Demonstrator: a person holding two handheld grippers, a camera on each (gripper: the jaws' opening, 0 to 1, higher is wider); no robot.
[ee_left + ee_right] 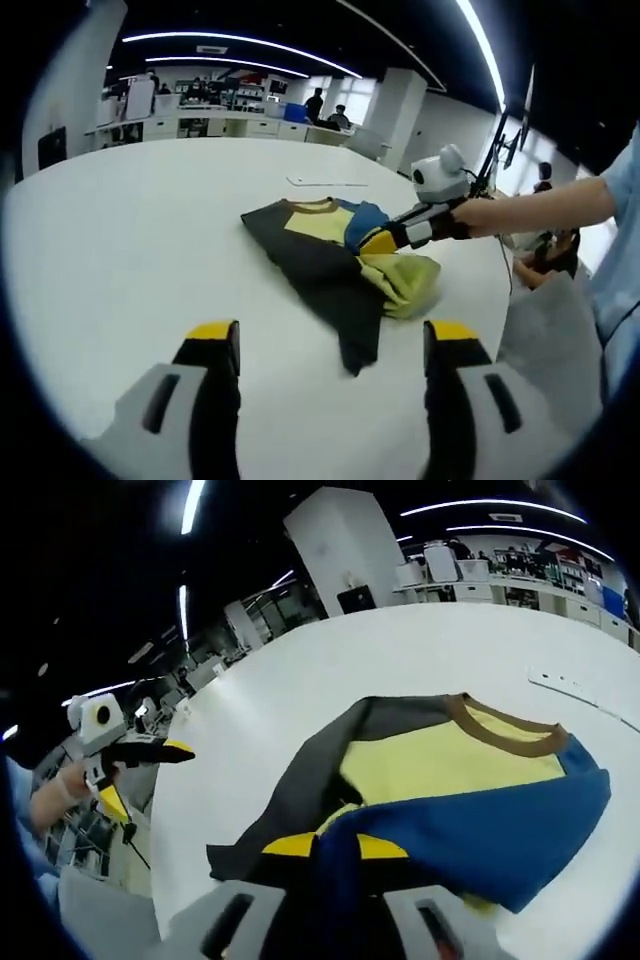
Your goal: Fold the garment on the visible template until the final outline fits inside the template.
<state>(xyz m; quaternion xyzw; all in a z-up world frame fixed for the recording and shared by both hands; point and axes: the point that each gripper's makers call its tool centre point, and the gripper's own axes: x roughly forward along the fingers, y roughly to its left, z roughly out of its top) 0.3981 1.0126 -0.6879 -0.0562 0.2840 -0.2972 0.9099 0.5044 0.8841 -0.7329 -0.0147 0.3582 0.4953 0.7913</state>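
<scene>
Yellow, dark grey and blue, the garment (330, 262) lies partly folded on the white table (150, 230), toward 1 o'clock from the left gripper (330, 350) and well apart from it. In the left gripper view a brown collar sits at the far end, a grey sleeve trails toward 6 o'clock, and a pale yellow fold bunches at the near right edge. In the right gripper view the garment (450, 780) fills the lower middle, its blue panel draped straight over the right gripper (335, 855), hiding most of the jaws.

A thin white template strip (325, 183) lies on the table beyond the collar, at 12 o'clock; in the right gripper view it runs at about 2 o'clock (575, 692). Desks, shelves and people stand far behind.

The left gripper's jaws stand wide apart and empty above bare table. The right gripper (385, 238), seen from the left view reaching in from 3 o'clock, is clenched on the blue and yellow fabric.
</scene>
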